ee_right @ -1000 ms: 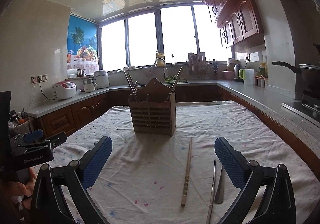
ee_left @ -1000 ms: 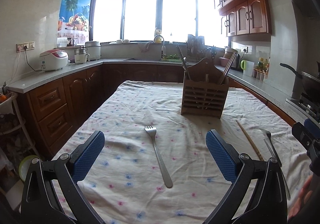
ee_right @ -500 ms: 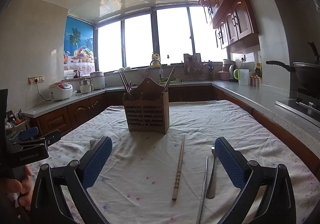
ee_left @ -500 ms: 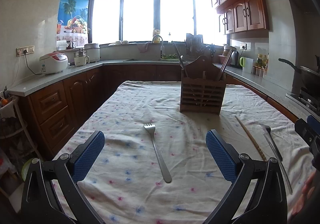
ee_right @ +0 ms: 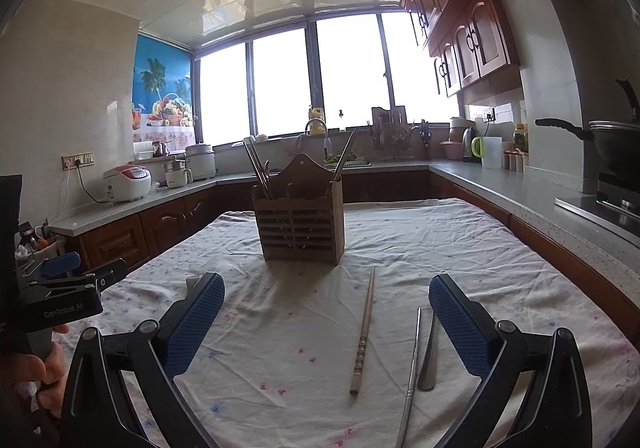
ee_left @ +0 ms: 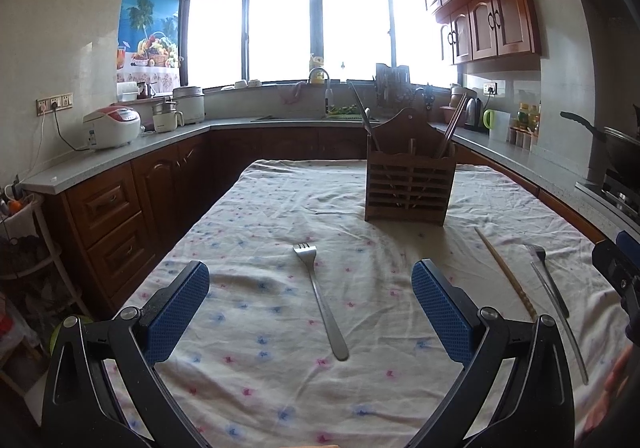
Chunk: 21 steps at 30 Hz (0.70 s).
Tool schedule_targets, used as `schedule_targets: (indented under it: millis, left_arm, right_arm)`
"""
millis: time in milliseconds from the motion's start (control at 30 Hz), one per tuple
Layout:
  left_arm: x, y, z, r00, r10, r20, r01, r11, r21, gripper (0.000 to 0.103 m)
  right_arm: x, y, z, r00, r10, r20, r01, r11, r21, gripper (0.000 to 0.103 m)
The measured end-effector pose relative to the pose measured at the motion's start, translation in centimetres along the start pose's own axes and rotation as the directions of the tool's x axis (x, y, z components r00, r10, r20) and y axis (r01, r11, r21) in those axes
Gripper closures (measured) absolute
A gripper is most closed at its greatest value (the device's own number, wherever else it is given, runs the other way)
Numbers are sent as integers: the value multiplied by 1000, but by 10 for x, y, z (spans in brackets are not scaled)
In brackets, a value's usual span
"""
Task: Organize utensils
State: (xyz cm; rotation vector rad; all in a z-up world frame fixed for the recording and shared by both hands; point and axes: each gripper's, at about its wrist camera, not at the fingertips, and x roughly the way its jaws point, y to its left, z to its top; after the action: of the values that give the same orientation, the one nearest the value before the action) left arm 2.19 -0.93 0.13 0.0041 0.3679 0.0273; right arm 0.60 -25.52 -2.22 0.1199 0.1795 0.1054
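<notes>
Two claws hang over a worktop (ee_left: 248,232) covered with a white cloth that has small pink and blue flowers. The left claw (ee_left: 310,312) has its two blue pads wide apart and holds nothing. The right claw (ee_right: 326,324) is wide apart too, and empty.

One wooden holder (ee_left: 408,184) stands upright toward the far edge of the worktop. A few chopsticks and metal sticks lean out of its top; the exact count is hard to tell.

Four loose things lie flat on the cloth. One fork (ee_left: 320,300) lies between the left claw's pads, prongs pointing to the far edge. One wooden chopstick (ee_right: 363,332) lies in front of the holder, between the right claw's pads. One thin metal chopstick (ee_right: 412,372) lies just beside a second fork (ee_left: 548,280), close to the right edge.

The cloth is bare around the first fork, and there is open room between the holder and the near edge.

The left view shows both forks. The right view does not show the first fork, and only the handle of the second one. It also shows a hand (ee_right: 44,364) gripping the left claw's handle at the left edge.
</notes>
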Motion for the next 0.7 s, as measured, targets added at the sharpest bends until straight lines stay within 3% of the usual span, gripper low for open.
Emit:
schedule_targets:
  millis: [700]
  left_arm:
    - [7, 5, -1, 1000, -1, -25, 1, 1000, -16, 0]
  right_arm:
    - [3, 2, -1, 1000, 14, -11, -14, 1000, -6, 0]
